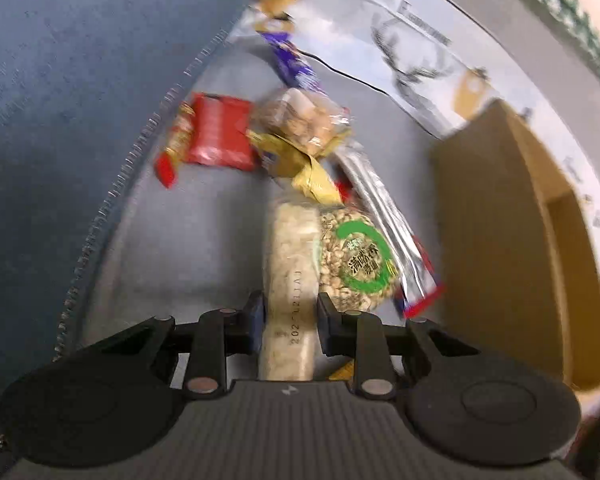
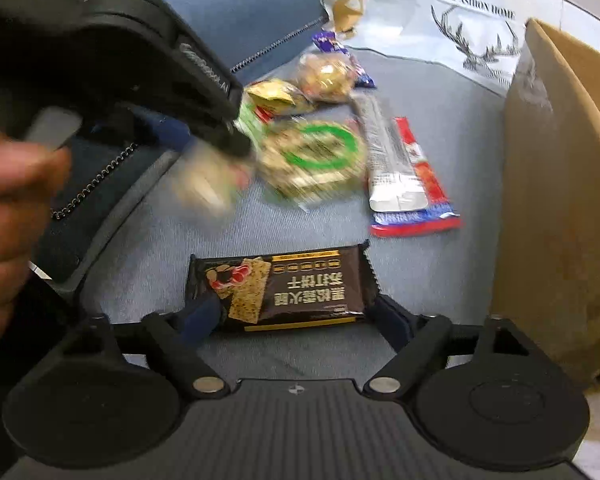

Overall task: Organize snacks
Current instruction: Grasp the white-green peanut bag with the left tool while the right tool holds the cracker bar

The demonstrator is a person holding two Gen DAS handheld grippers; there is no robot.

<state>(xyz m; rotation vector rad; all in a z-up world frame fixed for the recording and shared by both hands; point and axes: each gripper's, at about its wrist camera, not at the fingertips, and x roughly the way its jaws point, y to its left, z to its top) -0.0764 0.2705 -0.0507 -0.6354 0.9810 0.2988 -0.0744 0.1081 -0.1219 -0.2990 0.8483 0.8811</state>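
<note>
Grey fabric surface (image 2: 440, 128) carries a scatter of snacks beside a cardboard box (image 2: 560, 200). Left gripper (image 1: 290, 320) has its jaws clenched on a pale puffed-rice bar (image 1: 290, 264), which runs straight out between the pads; just right of them lies a round green-label snack (image 1: 360, 260). Right gripper (image 2: 296, 320) stands with wide jaws at both ends of a dark cracker packet (image 2: 284, 288); whether the pads press it I cannot tell
</note>
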